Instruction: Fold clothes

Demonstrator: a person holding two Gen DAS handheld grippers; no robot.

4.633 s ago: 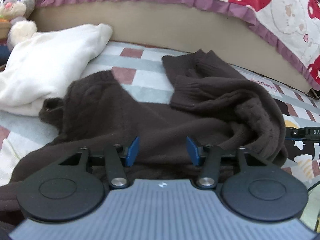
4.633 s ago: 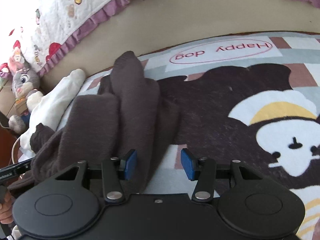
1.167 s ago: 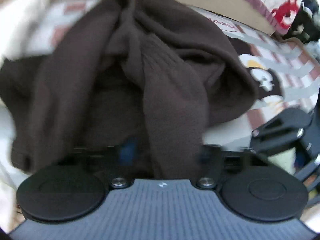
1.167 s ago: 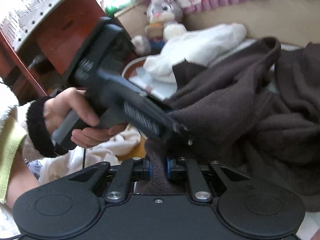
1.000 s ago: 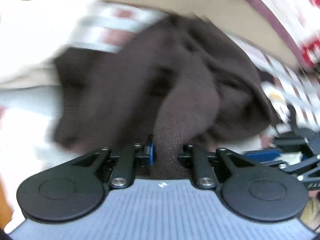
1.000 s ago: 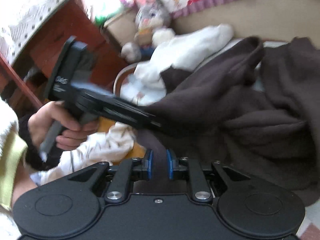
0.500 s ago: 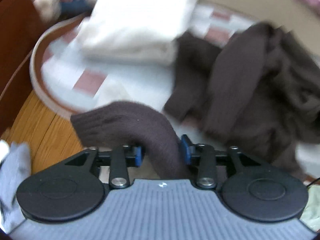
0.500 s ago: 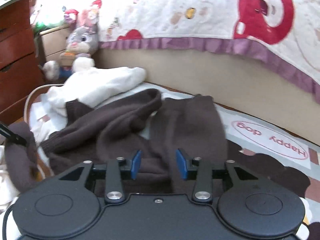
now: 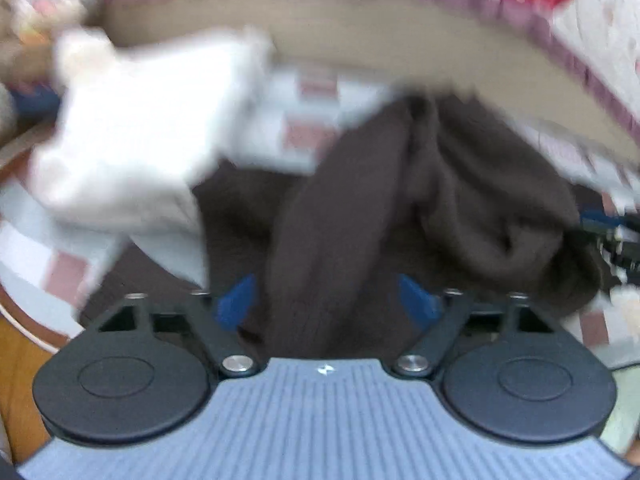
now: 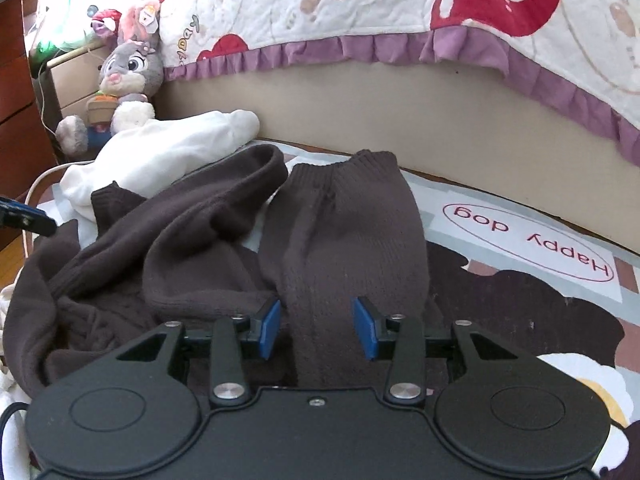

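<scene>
Though left view blurs, both grippers gape over brown sweater [image 10: 224, 240].

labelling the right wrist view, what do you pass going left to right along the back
stuffed rabbit → white garment → brown sweater → "Happy dog" writing on the rug

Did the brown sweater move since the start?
Yes. The brown sweater lay beside the "Happy dog" label; now it is bunched leftward toward the white garment.
</scene>
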